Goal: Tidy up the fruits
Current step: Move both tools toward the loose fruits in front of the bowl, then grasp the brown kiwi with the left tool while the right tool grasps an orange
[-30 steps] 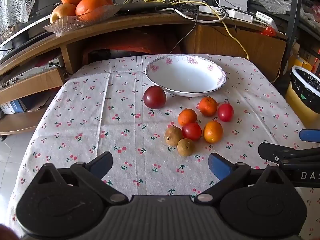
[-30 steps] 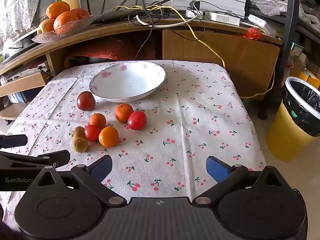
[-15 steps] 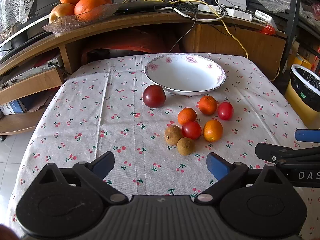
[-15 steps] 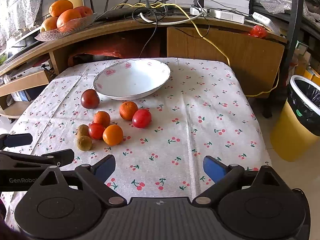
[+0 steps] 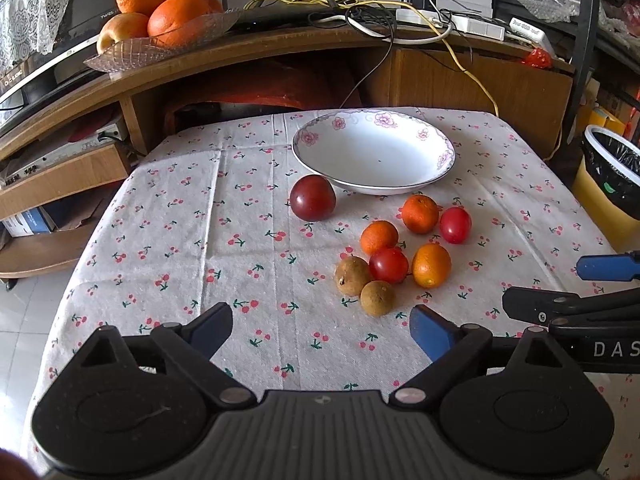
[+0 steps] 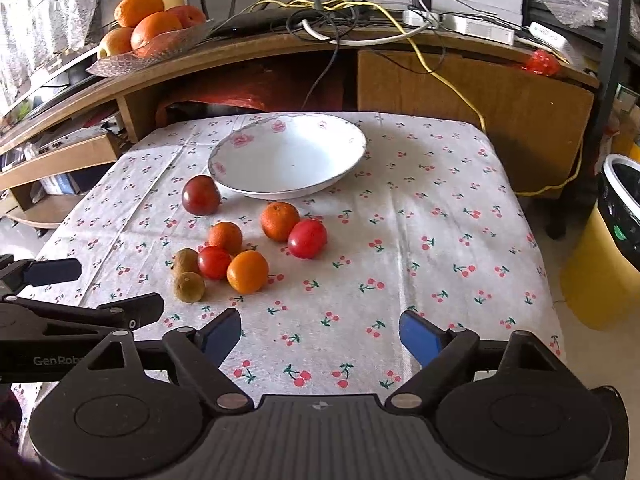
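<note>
An empty white floral bowl (image 5: 400, 190) (image 6: 344, 174) sits at the far middle of the cherry-print tablecloth (image 5: 180, 240) (image 6: 440, 248). In front of it lie several loose fruits: a dark red plum (image 5: 313, 197) (image 6: 201, 195), three small oranges (image 5: 431, 265) (image 6: 247, 272), two red tomatoes (image 5: 455, 225) (image 6: 307, 238) and two brown fruits (image 5: 377, 298) (image 6: 189, 287). My left gripper (image 5: 322, 330) hovers open near the table's front edge, just short of the brown fruits. My right gripper (image 6: 320, 332) is open too, to the right of the pile, holding nothing.
A wooden desk behind the table carries a glass dish of large oranges (image 5: 160, 20) (image 6: 148, 28) and tangled cables (image 5: 380, 16). A yellow bin with a black liner (image 5: 612, 184) (image 6: 612, 240) stands at the table's right. Shelves with boxes are at the left.
Both grippers have edged forward toward the fruit pile, and the right view has swung slightly left. Fruits and bowl have not moved; both grippers stay open.
</note>
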